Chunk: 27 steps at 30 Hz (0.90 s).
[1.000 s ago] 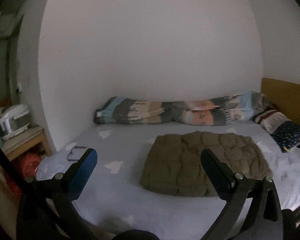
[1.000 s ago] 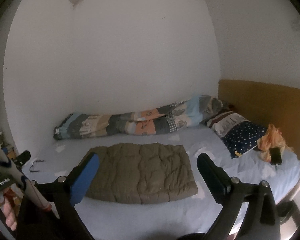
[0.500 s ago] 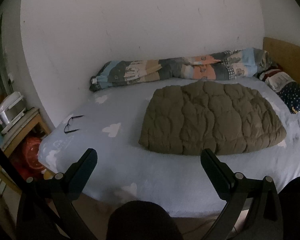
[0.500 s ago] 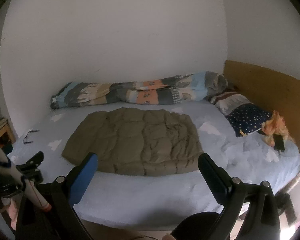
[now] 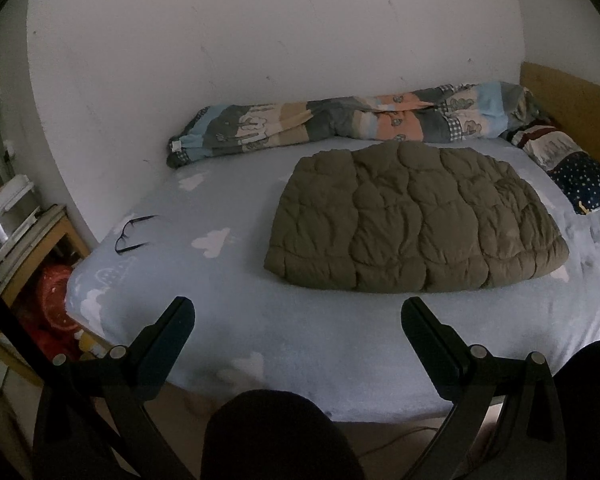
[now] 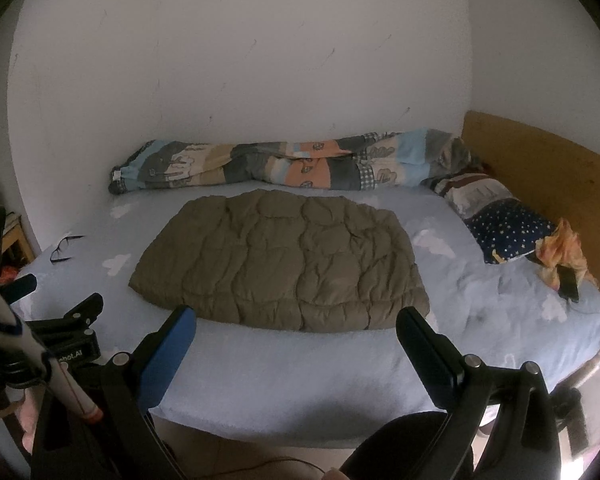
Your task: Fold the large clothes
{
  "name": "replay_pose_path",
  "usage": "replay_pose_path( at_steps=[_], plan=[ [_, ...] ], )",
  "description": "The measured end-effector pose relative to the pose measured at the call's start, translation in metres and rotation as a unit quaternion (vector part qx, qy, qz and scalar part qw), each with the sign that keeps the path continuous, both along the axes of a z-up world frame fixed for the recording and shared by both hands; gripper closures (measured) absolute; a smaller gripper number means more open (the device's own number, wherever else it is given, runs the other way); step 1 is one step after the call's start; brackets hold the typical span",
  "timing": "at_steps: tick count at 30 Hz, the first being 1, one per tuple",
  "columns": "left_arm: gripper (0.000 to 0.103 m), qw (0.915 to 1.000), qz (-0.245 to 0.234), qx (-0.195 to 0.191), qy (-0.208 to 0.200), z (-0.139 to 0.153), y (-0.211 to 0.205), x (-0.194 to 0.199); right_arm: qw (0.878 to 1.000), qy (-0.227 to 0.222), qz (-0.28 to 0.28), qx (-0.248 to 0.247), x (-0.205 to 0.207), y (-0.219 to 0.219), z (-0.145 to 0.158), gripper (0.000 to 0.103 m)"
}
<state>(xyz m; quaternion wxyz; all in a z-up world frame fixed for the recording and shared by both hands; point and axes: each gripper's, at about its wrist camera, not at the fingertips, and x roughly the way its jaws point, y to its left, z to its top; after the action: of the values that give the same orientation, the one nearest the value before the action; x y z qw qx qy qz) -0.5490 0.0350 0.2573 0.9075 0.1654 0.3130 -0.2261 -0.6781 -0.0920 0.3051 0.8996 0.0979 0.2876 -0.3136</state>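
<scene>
An olive-brown quilted puffy garment lies folded flat in a rough rectangle on the middle of the light blue bed. My left gripper is open and empty, hovering above the bed's near edge, short of the garment's front left corner. My right gripper is also open and empty, just in front of the garment's near edge. Neither touches the cloth.
A rolled patterned duvet lies along the wall. Pillows and an orange cloth sit by the wooden headboard. Glasses rest at the bed's left. A side table stands left. A person's knee is below.
Both grippers have tilted down and come closer to the bed, so the garment now looms larger and nearer. The garment has not moved. Both stay open.
</scene>
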Motion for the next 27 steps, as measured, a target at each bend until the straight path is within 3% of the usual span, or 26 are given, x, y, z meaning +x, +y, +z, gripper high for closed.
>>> replay_pose_path(
  at_steps=[27],
  plan=[
    [0.000, 0.9999, -0.009, 0.009, 0.008, -0.008, -0.006, -0.003, 1.000, 0.018, -0.002, 0.017, 0.009, -0.003, -0.012, 0.001]
  ],
)
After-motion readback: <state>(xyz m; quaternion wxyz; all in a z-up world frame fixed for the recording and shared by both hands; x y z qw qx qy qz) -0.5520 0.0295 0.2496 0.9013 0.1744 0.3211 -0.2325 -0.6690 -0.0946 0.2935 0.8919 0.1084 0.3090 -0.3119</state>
